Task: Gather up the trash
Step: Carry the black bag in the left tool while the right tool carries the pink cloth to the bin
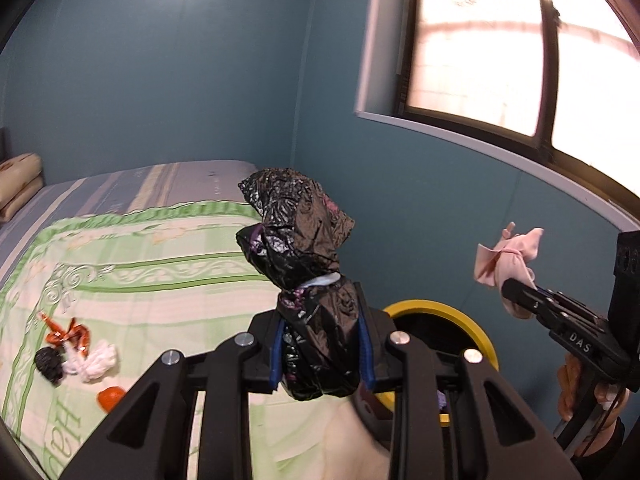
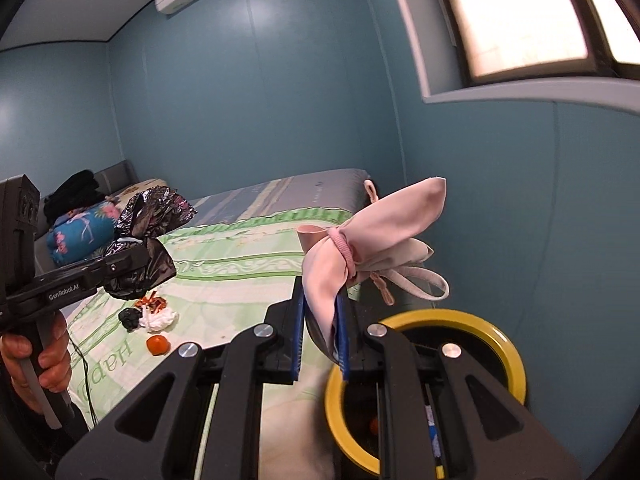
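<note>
While both tools hang near the yellow-rimmed bin (image 2: 516, 364) at lower right of the frame, the left gripper (image 1: 322, 354) pinches a tied black plastic bag (image 1: 298, 232) between its blue pads. Right gripper (image 2: 320, 336) pinches a knotted pink cloth bundle (image 2: 384, 224). Scraps (image 1: 76, 354) and an orange piece (image 1: 111, 397) lie on the green bedspread (image 1: 168, 256), lower left.
</note>
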The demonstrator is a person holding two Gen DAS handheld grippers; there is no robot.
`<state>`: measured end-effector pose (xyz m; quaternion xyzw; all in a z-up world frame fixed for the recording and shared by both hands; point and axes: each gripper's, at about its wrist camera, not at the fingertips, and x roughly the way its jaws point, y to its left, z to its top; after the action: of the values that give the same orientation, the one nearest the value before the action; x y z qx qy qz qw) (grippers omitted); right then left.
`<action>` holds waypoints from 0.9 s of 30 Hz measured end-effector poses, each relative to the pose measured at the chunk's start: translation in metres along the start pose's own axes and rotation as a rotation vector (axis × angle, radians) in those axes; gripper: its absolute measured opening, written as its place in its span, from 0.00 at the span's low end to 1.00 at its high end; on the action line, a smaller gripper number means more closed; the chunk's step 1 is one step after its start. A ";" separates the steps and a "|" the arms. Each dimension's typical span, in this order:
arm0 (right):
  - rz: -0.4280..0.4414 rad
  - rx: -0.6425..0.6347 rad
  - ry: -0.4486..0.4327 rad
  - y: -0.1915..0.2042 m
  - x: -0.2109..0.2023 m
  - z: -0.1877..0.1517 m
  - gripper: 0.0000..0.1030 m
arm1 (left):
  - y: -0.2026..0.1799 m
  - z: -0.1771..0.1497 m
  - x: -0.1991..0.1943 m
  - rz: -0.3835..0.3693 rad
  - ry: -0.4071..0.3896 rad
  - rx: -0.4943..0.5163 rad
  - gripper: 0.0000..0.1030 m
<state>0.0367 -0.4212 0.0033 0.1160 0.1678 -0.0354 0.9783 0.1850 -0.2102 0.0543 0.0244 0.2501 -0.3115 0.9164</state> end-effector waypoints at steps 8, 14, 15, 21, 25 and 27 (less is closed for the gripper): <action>-0.058 0.042 0.012 -0.029 -0.007 -0.017 0.12 | -0.047 -0.005 0.029 -0.061 0.025 0.076 0.26; -0.090 0.081 0.037 -0.047 -0.003 -0.028 0.13 | -0.075 -0.009 0.048 -0.095 0.048 0.117 0.26; -0.095 0.086 0.040 -0.050 -0.001 -0.030 0.13 | -0.079 -0.009 0.051 -0.098 0.052 0.123 0.26; -0.113 0.129 0.073 -0.066 0.008 -0.040 0.13 | -0.092 -0.014 0.072 -0.118 0.085 0.151 0.26; -0.122 0.155 0.095 -0.076 0.014 -0.046 0.13 | -0.098 -0.020 0.091 -0.121 0.116 0.157 0.26; -0.123 0.164 0.105 -0.079 0.018 -0.049 0.13 | -0.100 -0.022 0.098 -0.129 0.133 0.152 0.26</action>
<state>0.0291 -0.4868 -0.0645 0.1871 0.2221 -0.1029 0.9514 0.1834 -0.3412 -0.0005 0.0982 0.2870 -0.3855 0.8714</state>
